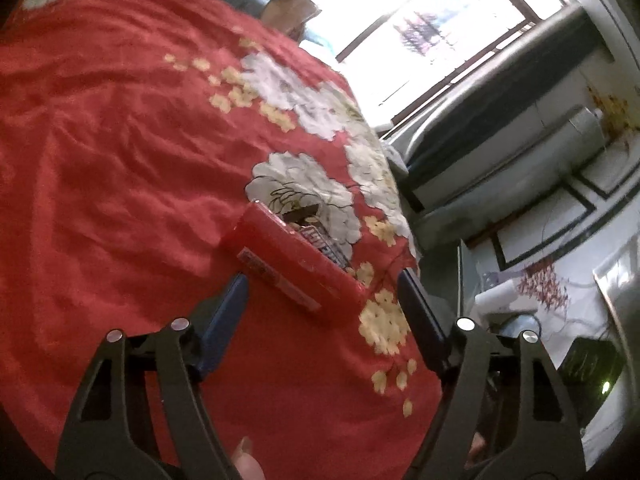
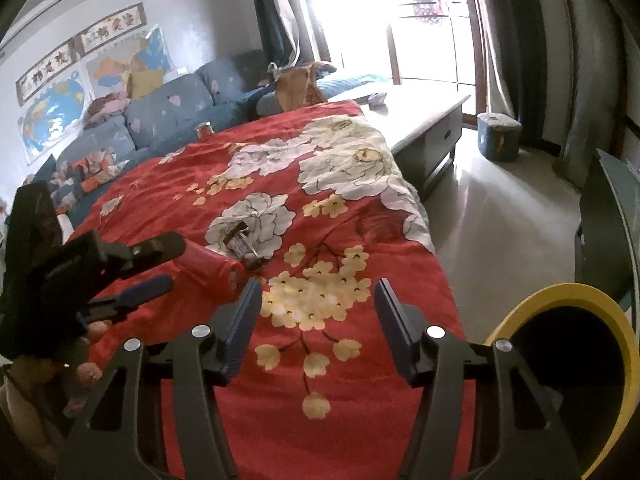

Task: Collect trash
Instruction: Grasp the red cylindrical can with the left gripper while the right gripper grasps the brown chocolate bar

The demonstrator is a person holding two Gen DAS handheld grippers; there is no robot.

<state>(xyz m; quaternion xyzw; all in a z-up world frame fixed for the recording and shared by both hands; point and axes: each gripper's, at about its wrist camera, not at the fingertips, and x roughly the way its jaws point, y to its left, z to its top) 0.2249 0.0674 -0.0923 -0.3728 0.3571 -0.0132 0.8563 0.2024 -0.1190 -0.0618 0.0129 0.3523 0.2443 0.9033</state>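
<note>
On the red floral cloth, a red box lies just ahead of the released left hand-held gripper.

We list, on our red floral cloth: one red box, lying near centre, wrappers at its two o'clock edge; our left gripper at six o'clock, jaws apart, astride the box's near end without touching.
</note>
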